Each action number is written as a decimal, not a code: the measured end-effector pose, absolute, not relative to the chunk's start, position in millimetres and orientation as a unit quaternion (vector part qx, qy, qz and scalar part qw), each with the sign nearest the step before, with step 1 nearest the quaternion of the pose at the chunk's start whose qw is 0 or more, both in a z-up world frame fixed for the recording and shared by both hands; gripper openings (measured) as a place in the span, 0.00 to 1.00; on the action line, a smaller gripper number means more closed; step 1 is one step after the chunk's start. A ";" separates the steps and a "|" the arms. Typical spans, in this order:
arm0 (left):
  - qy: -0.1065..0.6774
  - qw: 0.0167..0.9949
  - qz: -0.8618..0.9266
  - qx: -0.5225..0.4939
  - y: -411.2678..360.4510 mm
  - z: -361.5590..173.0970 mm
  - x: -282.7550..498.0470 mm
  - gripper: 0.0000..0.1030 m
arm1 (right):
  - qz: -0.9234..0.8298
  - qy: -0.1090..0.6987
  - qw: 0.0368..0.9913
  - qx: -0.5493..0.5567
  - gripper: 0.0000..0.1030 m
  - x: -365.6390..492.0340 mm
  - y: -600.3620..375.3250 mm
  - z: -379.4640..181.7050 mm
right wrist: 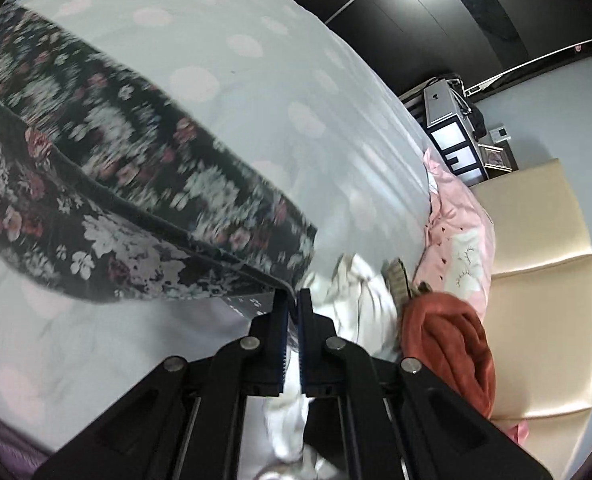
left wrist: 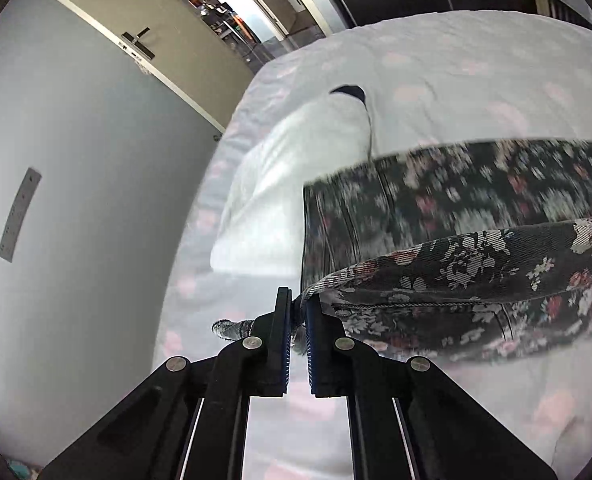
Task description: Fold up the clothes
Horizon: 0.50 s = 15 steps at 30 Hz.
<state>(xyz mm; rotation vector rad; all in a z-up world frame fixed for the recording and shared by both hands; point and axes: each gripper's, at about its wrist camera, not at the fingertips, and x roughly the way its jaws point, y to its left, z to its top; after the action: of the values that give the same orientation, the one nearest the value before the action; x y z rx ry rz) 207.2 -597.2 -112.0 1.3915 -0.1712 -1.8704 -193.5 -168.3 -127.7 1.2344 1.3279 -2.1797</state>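
Note:
A dark garment with a white and red flower print [left wrist: 456, 264] hangs stretched above the bed. My left gripper [left wrist: 298, 300] is shut on its left corner, and a bit of cloth pokes out past the jaws. In the right wrist view the same floral garment [right wrist: 108, 216] runs off to the left, and my right gripper [right wrist: 292, 294] is shut on its other corner. The lower part of the cloth is blurred. A folded white garment with a dark collar [left wrist: 296, 176] lies on the bed beyond the left corner.
The bed has a white sheet with pale pink dots [left wrist: 476, 76]. Near its right edge lie a white garment [right wrist: 360, 300], a rust-red one [right wrist: 448, 344] and pink bedding [right wrist: 460, 236]. A cream headboard [right wrist: 544, 288] stands right; a grey door [left wrist: 76, 184] left.

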 end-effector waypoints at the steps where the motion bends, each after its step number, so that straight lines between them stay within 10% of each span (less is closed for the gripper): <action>1: -0.069 0.395 -0.733 0.550 -604.1 -115.5 194.1 0.07 | -0.759 0.463 0.151 0.433 0.04 -204.7 -174.4 -131.1; 15: -0.068 0.415 -0.673 0.609 -683.1 -220.4 63.7 0.07 | -0.708 0.477 0.156 0.497 0.04 -319.8 -243.6 -230.9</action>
<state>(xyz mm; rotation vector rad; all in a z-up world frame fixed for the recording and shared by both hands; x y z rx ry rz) 63.7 -683.1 -220.4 1.5294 -0.1714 -1.6900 -319.8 -243.6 -230.9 1.4246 1.3655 -2.0274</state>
